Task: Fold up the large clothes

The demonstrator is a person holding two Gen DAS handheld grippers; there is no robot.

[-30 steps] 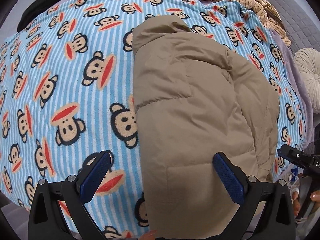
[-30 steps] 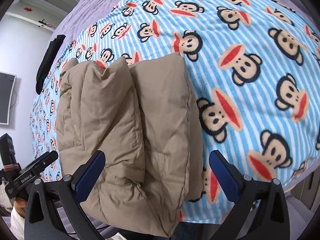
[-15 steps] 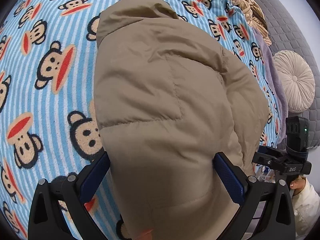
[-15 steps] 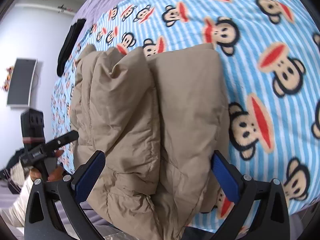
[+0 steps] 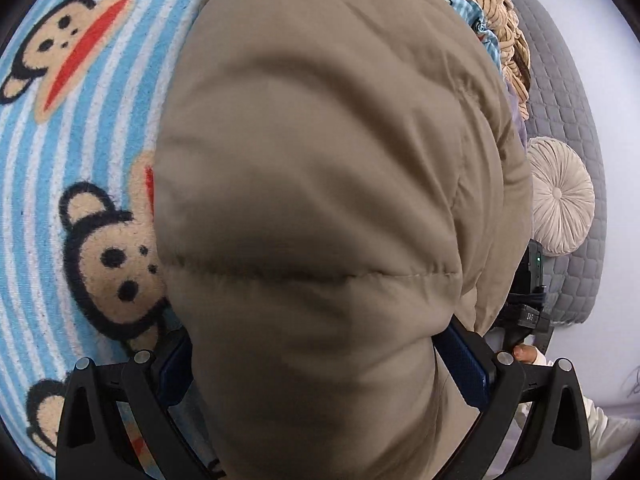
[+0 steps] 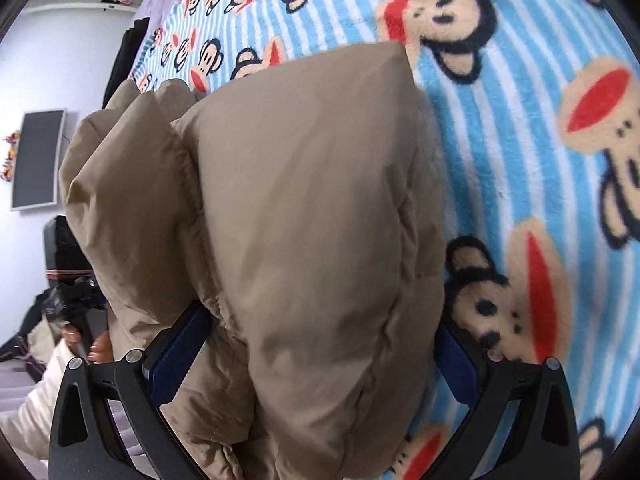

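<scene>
A: Step in hand? Both tools look set to pinch the near hem of the tan puffer jacket (image 5: pixel 320 200), probably to carry it over toward the collar end.

B: How to do it well: take both near corners level, bite through all the layers (it's thick and springy, thin bites will slip), lift just clear of the blanket, and lay the fold flat so the trapped air pushes out.

A: Left tool (image 5: pixel 324 364) — spread wide, padded fabric bulging between the blue pads (image 5: pixel 466 364), pressing on them. Not clamped that I can see.

B: Right tool (image 6: pixel 316 354): same, wide apart, straddling the jacket edge, left pad (image 6: pixel 180 344) against the fabric. Right pad half hidden by the bulge.

A: So neither one actually has a hold yet; they only bracket it.

B: Agreed. Where's the jacket?

A: On the bed, lying on the monkey-print striped blanket (image 5: pixel 80 128), already folded lengthwise into a narrow bundle (sleeve layers stacked on the left in the right wrist view).

B: Farther out: striped tan garment (image 5: pixel 496 4) heaped near the bed's far edge, round pleated cushion (image 5: pixel 560 196) on the grey quilted couch.

A: Risk: the bundle springs open if the closure is shallow.
</scene>
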